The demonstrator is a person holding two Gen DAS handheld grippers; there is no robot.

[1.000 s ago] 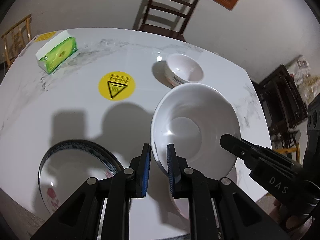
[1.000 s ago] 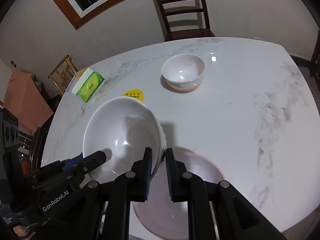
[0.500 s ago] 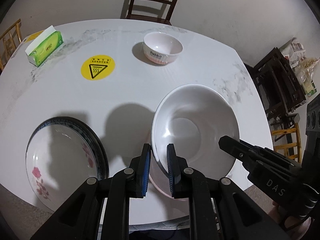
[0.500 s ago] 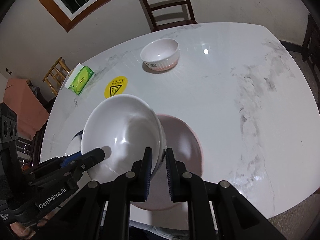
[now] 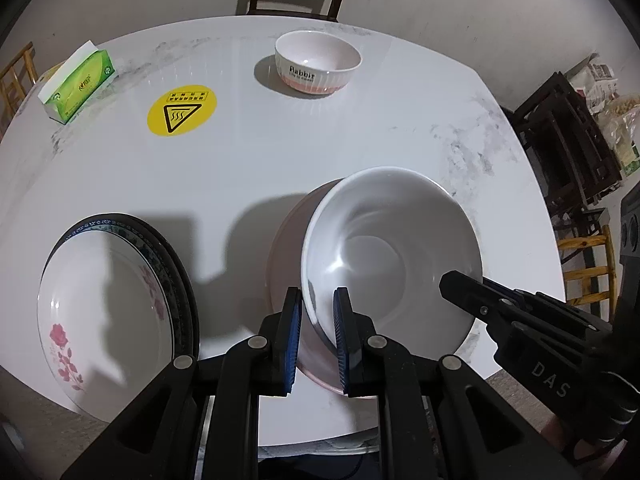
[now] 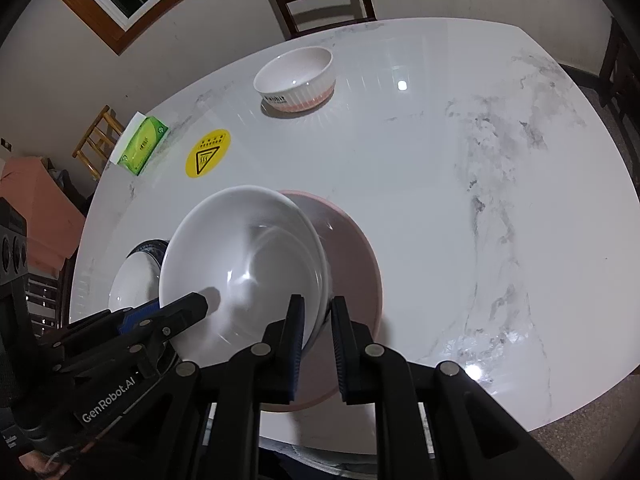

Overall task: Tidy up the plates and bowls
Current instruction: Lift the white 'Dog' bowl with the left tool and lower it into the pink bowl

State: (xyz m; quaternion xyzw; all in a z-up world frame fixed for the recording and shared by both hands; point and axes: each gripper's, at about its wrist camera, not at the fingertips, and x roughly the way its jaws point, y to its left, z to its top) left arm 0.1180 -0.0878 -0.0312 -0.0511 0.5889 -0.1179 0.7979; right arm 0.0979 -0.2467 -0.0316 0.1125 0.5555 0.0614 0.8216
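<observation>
Two grippers carry one white bowl (image 5: 394, 256) between them; my left gripper (image 5: 316, 334) is clamped narrow on its near-left rim, my right gripper (image 6: 316, 340) clamped narrow on the opposite rim. I judge the step in hand to be nesting this bowl into the pink bowl (image 6: 352, 248) directly beneath it at the near edge of the table (image 5: 320, 148); the next move calls for an even descent with both hands level, then letting go of both rims together. To the near left sits a stack of plates (image 5: 108, 300), clear of the path. Farther off: a yellow warning sticker (image 5: 182, 111), a green tissue box (image 5: 78, 84), and the Rabbit bowl (image 5: 318, 62), not yet gathered; nothing obstructs the descent.
</observation>
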